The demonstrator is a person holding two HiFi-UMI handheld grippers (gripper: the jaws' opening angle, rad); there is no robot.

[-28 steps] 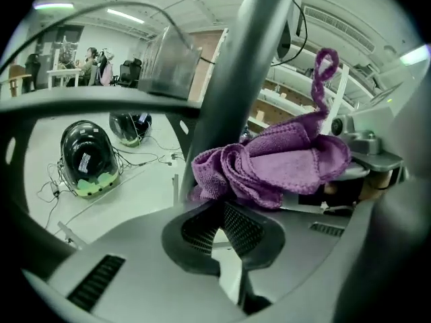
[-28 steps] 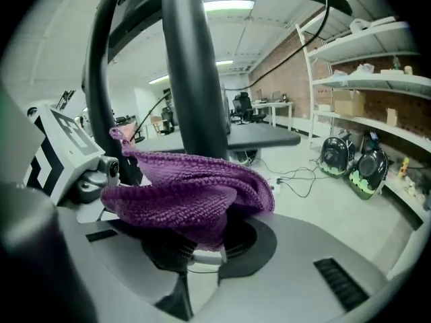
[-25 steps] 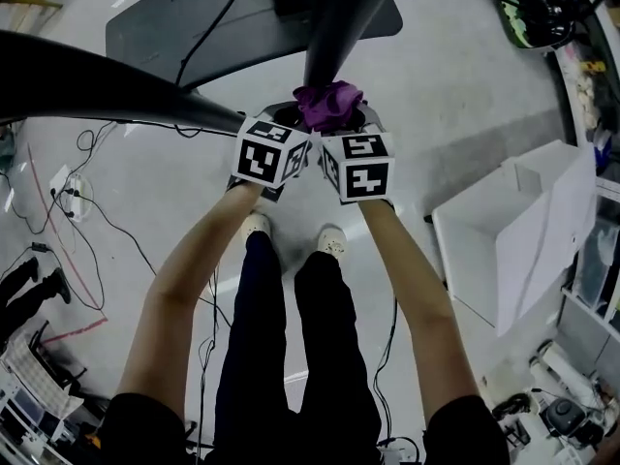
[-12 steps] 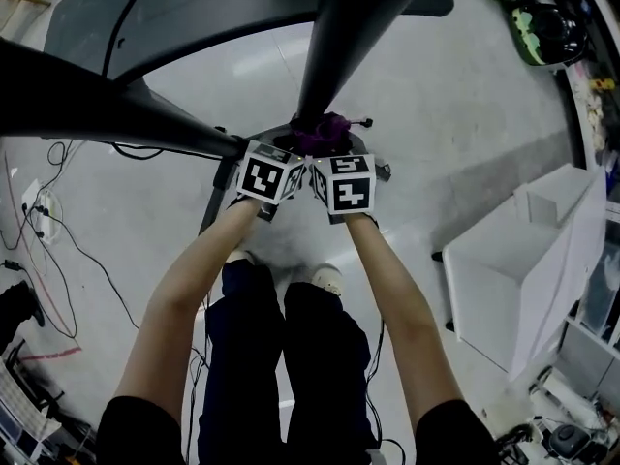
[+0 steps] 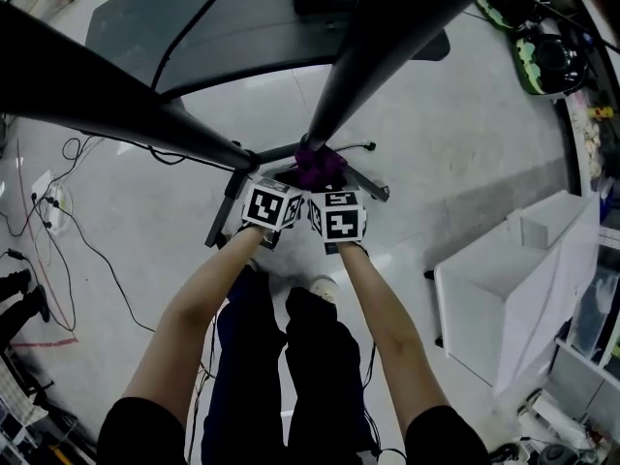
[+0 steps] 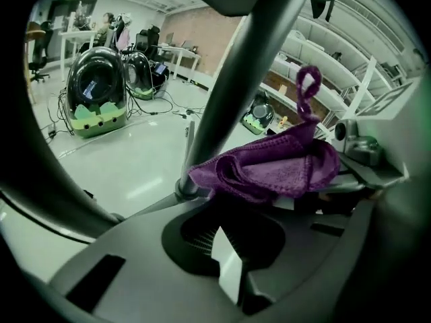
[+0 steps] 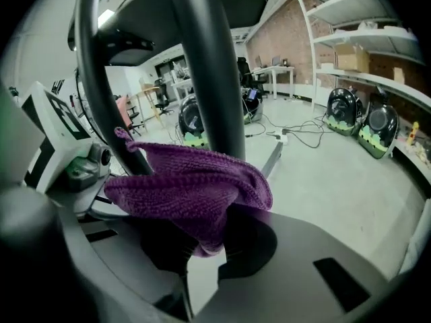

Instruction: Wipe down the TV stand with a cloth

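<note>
A purple cloth (image 5: 318,166) is bunched against the foot of the TV stand's dark pole (image 5: 387,56), where the floor legs (image 5: 218,226) meet it. Both grippers are side by side just behind the cloth. In the right gripper view the cloth (image 7: 188,187) drapes down into the right gripper (image 7: 209,254), which is shut on it, in front of the pole (image 7: 202,66). In the left gripper view the cloth (image 6: 269,170) lies over the right of the left gripper (image 6: 229,247) and touches the pole (image 6: 229,93). The cloth and shadow hide the left jaws' grip.
A second dark bar (image 5: 97,95) runs from the left into the same junction. A flat dark base plate (image 5: 242,27) lies beyond. A white open box (image 5: 504,269) stands on the floor at right, cables (image 5: 77,221) at left. My shoes (image 5: 320,284) are close behind the legs.
Both grippers and the cloth have slid down the pole to its foot at the leg junction, staying pressed together.
</note>
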